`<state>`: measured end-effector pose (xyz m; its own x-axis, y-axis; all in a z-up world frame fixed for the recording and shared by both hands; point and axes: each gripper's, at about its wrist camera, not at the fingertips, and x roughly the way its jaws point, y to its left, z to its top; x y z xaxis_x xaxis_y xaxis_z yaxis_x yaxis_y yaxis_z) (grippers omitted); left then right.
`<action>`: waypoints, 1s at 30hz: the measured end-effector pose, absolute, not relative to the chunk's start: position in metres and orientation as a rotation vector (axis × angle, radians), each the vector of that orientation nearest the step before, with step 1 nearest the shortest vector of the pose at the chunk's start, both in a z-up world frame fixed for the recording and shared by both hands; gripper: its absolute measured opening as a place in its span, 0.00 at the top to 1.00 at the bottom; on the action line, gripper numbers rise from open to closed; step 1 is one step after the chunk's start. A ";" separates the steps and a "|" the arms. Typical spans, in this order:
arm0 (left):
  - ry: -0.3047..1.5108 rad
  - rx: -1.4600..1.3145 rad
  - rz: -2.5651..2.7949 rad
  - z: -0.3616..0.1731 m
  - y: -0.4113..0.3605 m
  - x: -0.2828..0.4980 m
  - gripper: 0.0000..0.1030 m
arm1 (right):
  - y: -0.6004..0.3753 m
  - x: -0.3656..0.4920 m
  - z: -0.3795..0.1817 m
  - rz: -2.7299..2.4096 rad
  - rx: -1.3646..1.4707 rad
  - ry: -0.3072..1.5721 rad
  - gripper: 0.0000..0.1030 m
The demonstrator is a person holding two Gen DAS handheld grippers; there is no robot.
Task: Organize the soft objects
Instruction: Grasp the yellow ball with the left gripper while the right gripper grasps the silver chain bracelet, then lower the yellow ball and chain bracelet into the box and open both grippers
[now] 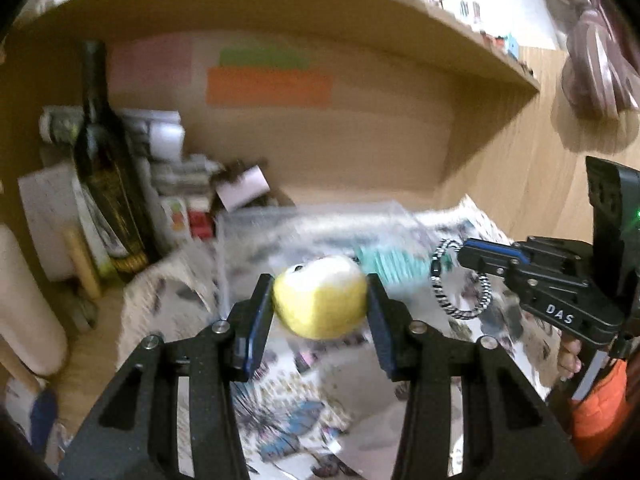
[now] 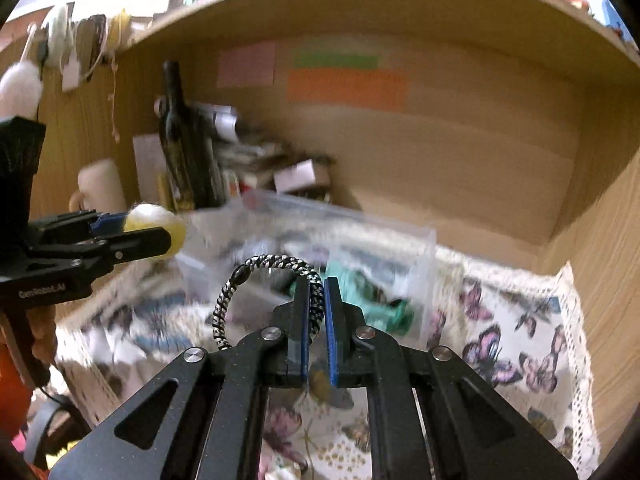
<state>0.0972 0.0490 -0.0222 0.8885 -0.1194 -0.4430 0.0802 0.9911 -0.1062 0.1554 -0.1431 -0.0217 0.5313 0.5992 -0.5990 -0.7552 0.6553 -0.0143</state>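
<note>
My left gripper (image 1: 320, 300) is shut on a yellow and white soft plush ball (image 1: 320, 300), held above the butterfly cloth (image 1: 288, 408). The ball also shows in the right wrist view (image 2: 160, 224), in the left gripper (image 2: 160, 236). My right gripper (image 2: 318, 300) is shut on a black and white braided cord loop (image 2: 256, 268), which arcs up to the left. In the left wrist view the right gripper (image 1: 464, 256) holds the loop (image 1: 460, 312) at the right. A clear plastic box (image 2: 400, 248) holding a teal soft object (image 2: 360, 292) stands just ahead.
A dark bottle (image 1: 104, 160) stands at the back left beside stacked papers and boxes (image 1: 176, 160). A cream mug (image 2: 100, 184) is at the left. The wooden shelf (image 1: 280, 4) overhangs the nook. Sticky notes (image 2: 348, 88) are on the back wall.
</note>
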 end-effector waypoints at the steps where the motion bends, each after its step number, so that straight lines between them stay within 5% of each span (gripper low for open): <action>1: 0.448 -0.080 -0.089 -0.018 0.051 0.098 0.57 | -0.143 0.157 -0.018 0.815 -0.277 0.585 0.94; 11: 0.466 -0.137 -0.051 -0.018 0.074 0.131 0.56 | -0.119 0.186 -0.010 0.762 -0.289 0.557 0.94; 25: 0.633 -0.079 -0.059 -0.067 0.066 0.172 0.56 | -0.094 0.227 -0.070 0.767 -0.325 0.766 0.94; 30: 0.643 -0.092 -0.057 -0.068 0.069 0.172 0.40 | -0.091 0.224 -0.069 0.769 -0.366 0.772 0.90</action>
<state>0.1723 0.0689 -0.0676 0.7989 -0.0814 -0.5960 0.0240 0.9943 -0.1036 0.2242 -0.0907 -0.0691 0.4693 0.4841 -0.7385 -0.7368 0.6756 -0.0253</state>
